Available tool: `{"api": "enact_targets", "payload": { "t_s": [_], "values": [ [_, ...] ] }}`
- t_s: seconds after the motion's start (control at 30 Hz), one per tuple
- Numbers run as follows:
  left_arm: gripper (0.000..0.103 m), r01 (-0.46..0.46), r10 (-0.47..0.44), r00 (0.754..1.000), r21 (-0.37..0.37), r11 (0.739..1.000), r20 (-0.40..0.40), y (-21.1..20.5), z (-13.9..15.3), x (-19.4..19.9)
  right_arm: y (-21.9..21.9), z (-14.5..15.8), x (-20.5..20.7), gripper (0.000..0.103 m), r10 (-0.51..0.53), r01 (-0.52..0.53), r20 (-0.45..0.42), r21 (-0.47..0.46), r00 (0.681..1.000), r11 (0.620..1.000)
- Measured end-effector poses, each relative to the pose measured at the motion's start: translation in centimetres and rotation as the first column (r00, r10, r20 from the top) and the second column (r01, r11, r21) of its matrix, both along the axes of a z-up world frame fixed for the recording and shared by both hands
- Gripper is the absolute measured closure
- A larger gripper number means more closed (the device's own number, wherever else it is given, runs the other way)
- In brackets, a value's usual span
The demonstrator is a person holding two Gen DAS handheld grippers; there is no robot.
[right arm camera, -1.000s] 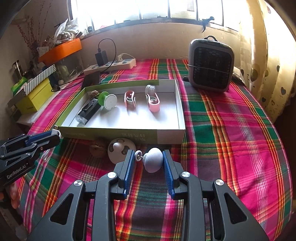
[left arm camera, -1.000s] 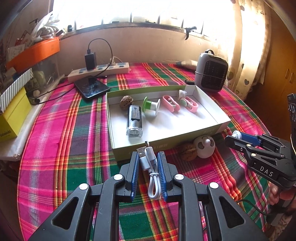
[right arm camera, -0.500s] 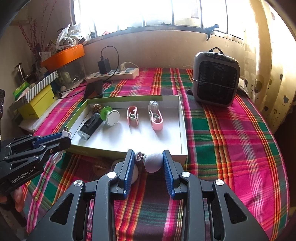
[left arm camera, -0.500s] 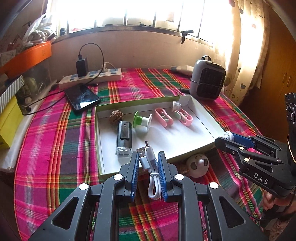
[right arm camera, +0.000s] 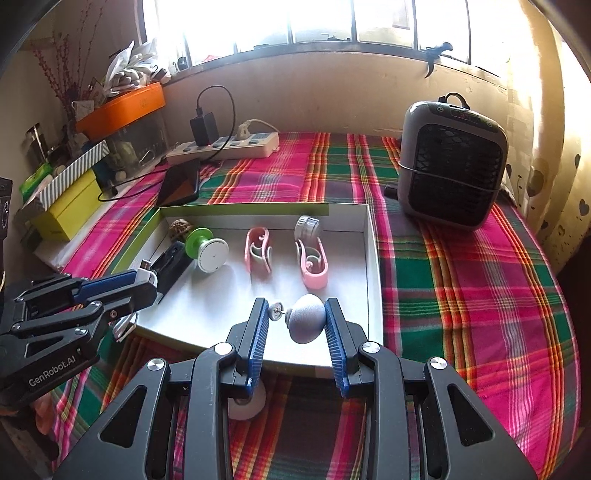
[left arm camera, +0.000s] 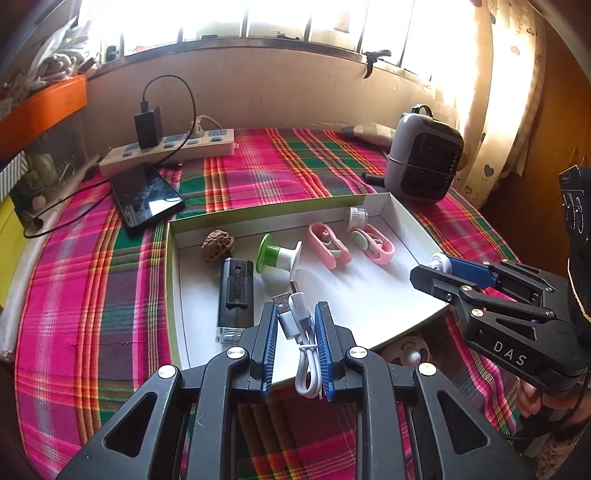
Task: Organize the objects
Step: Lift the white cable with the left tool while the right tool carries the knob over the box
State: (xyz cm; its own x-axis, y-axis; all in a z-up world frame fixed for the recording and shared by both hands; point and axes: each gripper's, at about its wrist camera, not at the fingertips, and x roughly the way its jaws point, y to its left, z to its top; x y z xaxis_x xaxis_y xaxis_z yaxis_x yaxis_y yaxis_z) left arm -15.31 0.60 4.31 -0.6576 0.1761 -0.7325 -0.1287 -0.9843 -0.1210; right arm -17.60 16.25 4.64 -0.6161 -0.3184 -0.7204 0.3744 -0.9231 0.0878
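Left tongs (left arm camera: pixel 295 328) pinch a coiled white USB cable (left arm camera: pixel 300 332) between blue ribbed pads, held over the near edge of a shallow white tray (left arm camera: pixel 402 221) with green outer walls. Right tongs (right arm camera: pixel 295 325) clamp a small grey knob (right arm camera: pixel 306 323) with a thin metal pin and disc on its left side, held over the tray's near right part. Seen from the left camera, the right tongs' black body reads "DAS"; seen from the right camera, the left tongs' body reads "GenRobot.AI".

Inside the tray lie a brown wrinkled nut (left arm camera: pixel 218 245) at the far left, a black lighter-like block (left arm camera: pixel 236 295) nearer, a green-and-white spool (left arm camera: pixel 279 254), two pink clips (left arm camera: pixel 328 245) (left arm camera: pixel 373 243) and a small ribbed cap (left arm camera: pixel 356 218) at the far wall. A white round thing (right arm camera: pixel 245 402) sits on the cloth just outside the tray's near wall, partly hidden behind the tongs.

On the far left of the bench a white power strip (left arm camera: pixel 170 151) carries a black charger (left arm camera: pixel 148 127), its cord running to a dark phone (left arm camera: pixel 146 199). A grey portable heater or fan (right arm camera: pixel 452 166) stands at the far right. Pink, green and red plaid cloth (left arm camera: pixel 74 295) covers the bench. An orange bin (right arm camera: pixel 122 109) and a yellow box (right arm camera: pixel 66 210) sit at the left; a bright window (right arm camera: pixel 295 18) and a heart-print curtain (left arm camera: pixel 491 92) lie beyond.
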Motion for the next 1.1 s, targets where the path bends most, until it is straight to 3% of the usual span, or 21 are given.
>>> {"api": "enact_targets", "payload": {
  "t_s": [0.67, 1.1],
  "values": [
    [0.087, 0.017, -0.017, 0.998, -0.003, 1.000, 0.052, 0.4, -1.8, -2.6, -0.6, -2.2, -3.3, 0.071, 0.016, -0.020, 0.081, 0.037, 0.997, 0.999],
    [0.087, 0.046, -0.043, 0.996, -0.042, 0.998, 0.077, 0.6, -1.9, -2.6, -1.1, -2.5, -4.8, 0.071, 0.018, -0.022, 0.064, 0.061, 0.998, 0.998]
  ]
}}
